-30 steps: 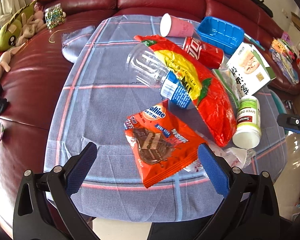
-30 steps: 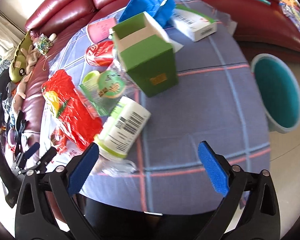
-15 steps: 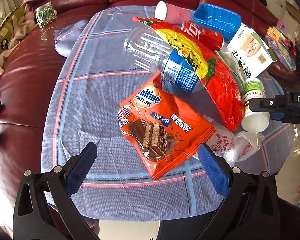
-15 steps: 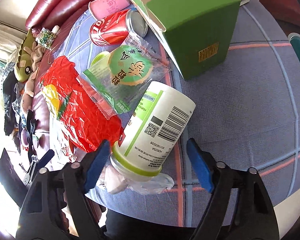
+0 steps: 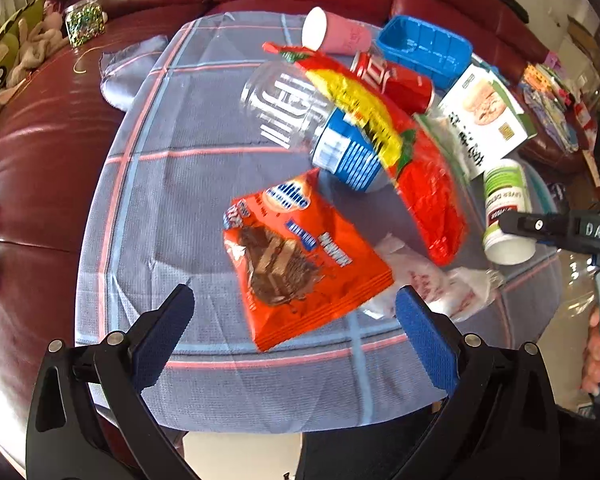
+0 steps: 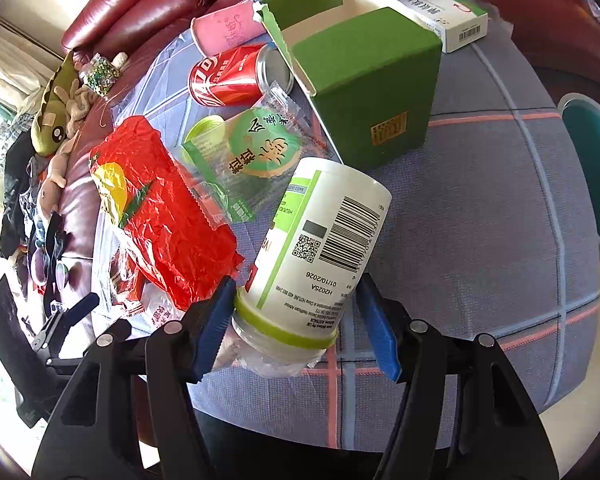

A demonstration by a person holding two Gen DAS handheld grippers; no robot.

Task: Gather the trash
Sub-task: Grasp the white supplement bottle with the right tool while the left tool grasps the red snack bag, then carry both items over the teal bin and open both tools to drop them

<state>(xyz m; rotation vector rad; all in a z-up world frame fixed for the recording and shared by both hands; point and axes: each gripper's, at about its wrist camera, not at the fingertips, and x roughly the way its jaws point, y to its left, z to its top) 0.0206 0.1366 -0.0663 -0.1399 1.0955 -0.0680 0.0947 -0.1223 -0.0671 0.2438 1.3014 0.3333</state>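
White plastic bottle [image 6: 320, 240] with green label lies on its side on the checked cloth surface [image 6: 480, 220], neck end toward the camera, between the blue pads of the right tool [image 6: 296, 316]; its jaws are closing on the neck end, left pad touching, right pad just at the body, likely gripping low so it can be lifted clear of the red bag [image 6: 168, 216] and green box [image 6: 364, 80] nearby. Left tool [image 5: 296, 316] hovers with jaws wide apart, nothing between them, above the orange wrapper [image 5: 300, 256], probably lined up as next pick. Teal bin [image 6: 592, 168] sits beyond the surface edge, likely the drop spot.
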